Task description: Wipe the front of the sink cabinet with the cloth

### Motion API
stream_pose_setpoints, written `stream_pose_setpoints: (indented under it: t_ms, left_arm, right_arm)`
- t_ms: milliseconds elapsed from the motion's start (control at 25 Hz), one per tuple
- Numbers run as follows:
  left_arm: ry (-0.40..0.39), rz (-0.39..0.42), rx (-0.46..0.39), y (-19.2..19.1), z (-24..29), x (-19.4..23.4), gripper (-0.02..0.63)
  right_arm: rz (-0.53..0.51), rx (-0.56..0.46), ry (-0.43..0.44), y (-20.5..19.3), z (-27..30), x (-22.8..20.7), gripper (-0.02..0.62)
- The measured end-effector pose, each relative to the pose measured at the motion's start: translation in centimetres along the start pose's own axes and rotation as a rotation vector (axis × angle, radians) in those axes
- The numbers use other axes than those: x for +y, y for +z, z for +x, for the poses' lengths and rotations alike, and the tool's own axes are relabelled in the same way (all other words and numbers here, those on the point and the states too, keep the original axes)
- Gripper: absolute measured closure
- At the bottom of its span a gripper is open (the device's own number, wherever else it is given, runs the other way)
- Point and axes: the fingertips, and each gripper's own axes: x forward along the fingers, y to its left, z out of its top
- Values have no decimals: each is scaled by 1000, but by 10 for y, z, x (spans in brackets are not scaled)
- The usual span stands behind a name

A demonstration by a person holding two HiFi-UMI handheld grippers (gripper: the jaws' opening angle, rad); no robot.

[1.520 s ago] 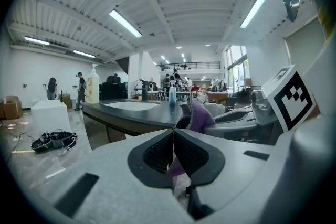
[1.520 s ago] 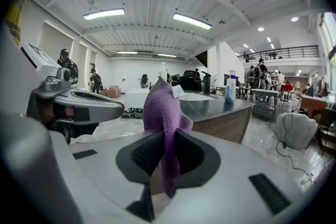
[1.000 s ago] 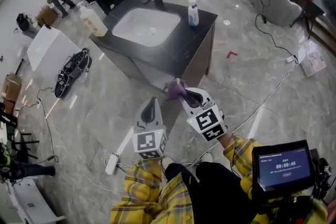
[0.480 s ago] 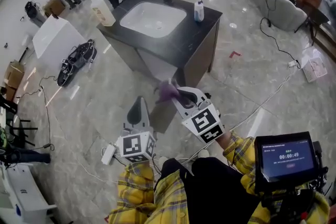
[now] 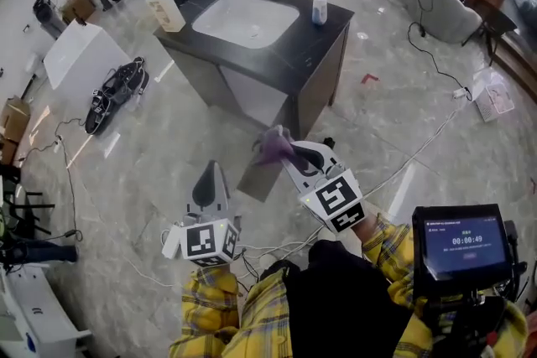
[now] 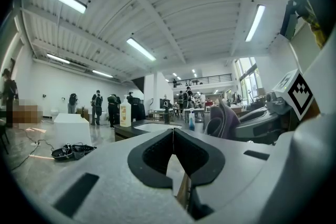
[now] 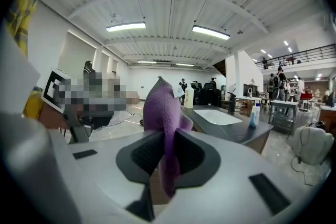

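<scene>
Purple cloth clamped in right gripper, short of sink cabinet front at 12 o'clock. Left gripper jaws closed, empty. Approach step; next, press cloth against panel.

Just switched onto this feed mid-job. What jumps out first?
The purple cloth clamped in the right gripper, held up in front of the person, stands out most. Ahead stands the dark-topped sink cabinet with its white basin and a spray bottle at the counter's far right corner. The left gripper hangs lower left, shut and empty.
</scene>
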Motion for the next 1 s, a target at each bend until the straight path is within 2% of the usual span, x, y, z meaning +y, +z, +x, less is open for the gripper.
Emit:
stream_pose_setpoints:
  t_ms: [240,520,760,1000]
  left_arm:
    - [-65,34,30,-1,-25,23,598]
    - [-118,12,41,-15,-62,40,598]
    - [-135,0,36,-20,-86,53,598]
    - [-140,-7,48,-25,-106,65,598]
  right_arm:
    - [23,3,-34,6,2,37,554]
    - [55,11,-103,1,-6,74,554]
    - [122,19,-148,-8,-16,97,554]
    - [126,28,-159,-15,-18,118,554]
